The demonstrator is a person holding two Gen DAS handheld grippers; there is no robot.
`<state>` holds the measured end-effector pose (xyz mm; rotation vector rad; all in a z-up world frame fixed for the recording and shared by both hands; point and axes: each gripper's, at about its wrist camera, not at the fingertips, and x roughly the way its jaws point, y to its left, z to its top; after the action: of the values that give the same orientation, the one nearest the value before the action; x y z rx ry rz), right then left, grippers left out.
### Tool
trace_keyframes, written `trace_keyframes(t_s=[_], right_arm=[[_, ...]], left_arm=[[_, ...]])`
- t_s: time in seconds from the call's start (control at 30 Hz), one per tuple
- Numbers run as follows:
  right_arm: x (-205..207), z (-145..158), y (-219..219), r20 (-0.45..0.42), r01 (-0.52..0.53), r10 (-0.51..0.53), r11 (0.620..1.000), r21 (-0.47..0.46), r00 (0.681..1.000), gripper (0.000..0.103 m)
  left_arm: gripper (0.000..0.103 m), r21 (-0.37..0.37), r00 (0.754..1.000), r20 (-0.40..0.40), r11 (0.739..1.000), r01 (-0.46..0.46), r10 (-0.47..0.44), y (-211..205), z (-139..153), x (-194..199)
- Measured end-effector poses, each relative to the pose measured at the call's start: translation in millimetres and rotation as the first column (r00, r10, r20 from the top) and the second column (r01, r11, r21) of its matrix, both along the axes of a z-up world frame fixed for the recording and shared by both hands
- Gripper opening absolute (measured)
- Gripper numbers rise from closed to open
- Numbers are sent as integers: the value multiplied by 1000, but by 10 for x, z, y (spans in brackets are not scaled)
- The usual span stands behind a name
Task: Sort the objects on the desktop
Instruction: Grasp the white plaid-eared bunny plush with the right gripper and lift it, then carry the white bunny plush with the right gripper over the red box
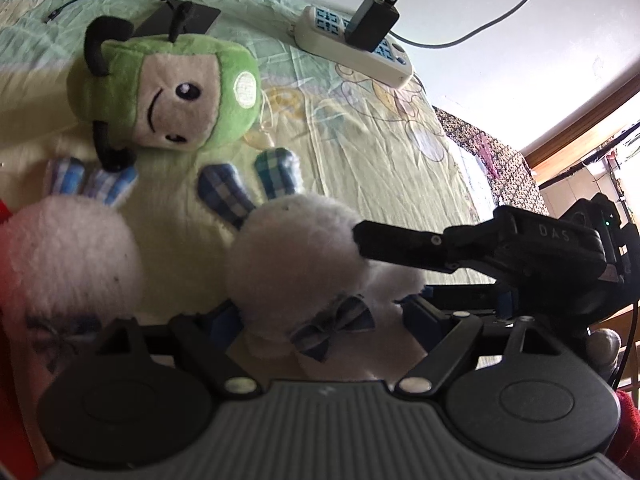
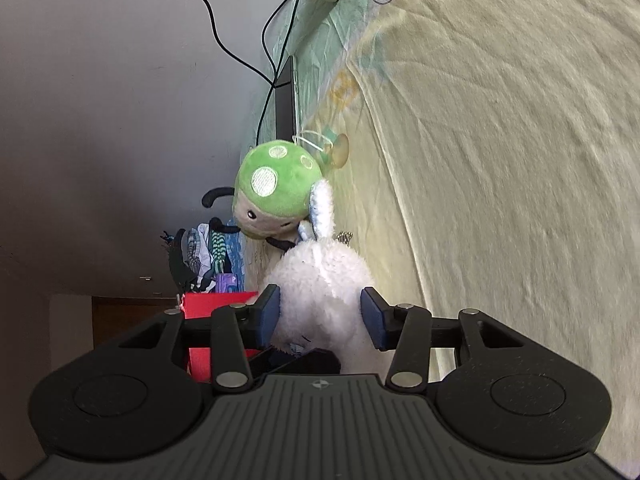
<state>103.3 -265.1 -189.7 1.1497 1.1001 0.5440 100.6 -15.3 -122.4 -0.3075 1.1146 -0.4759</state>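
A white plush bunny [image 1: 296, 256] with checked blue ears and a bow tie fills the middle of the left wrist view. My left gripper [image 1: 324, 318] stands open, a blue pad on each side of the bunny's body. My right gripper [image 2: 320, 314] comes in from the right and is shut on the bunny's [image 2: 320, 280] head, both pads pressed into the fur. One of its black fingers [image 1: 400, 246] lies against the head. A second white bunny [image 1: 68, 264] lies to the left. A green plush toy [image 1: 160, 92] lies behind them on the pale green sheet [image 1: 360, 152].
A white power strip [image 1: 352, 40] with a black charger [image 1: 372, 22] and cables sits at the back by the wall. A flat black device [image 1: 180, 20] lies behind the green toy. A red box [image 2: 216, 308] stands at the left. A clear suction cup [image 2: 340, 152] hangs from the green toy [image 2: 276, 188].
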Motion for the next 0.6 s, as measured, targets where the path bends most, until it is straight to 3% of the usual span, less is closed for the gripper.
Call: trace_keyframes(t_s=[0.6], right_arm=[[-992,244,174,-9,-47,47,996,-69,999,48]], left_arm=[[85,101,987,31,983,157,-160,-26,84,-944]])
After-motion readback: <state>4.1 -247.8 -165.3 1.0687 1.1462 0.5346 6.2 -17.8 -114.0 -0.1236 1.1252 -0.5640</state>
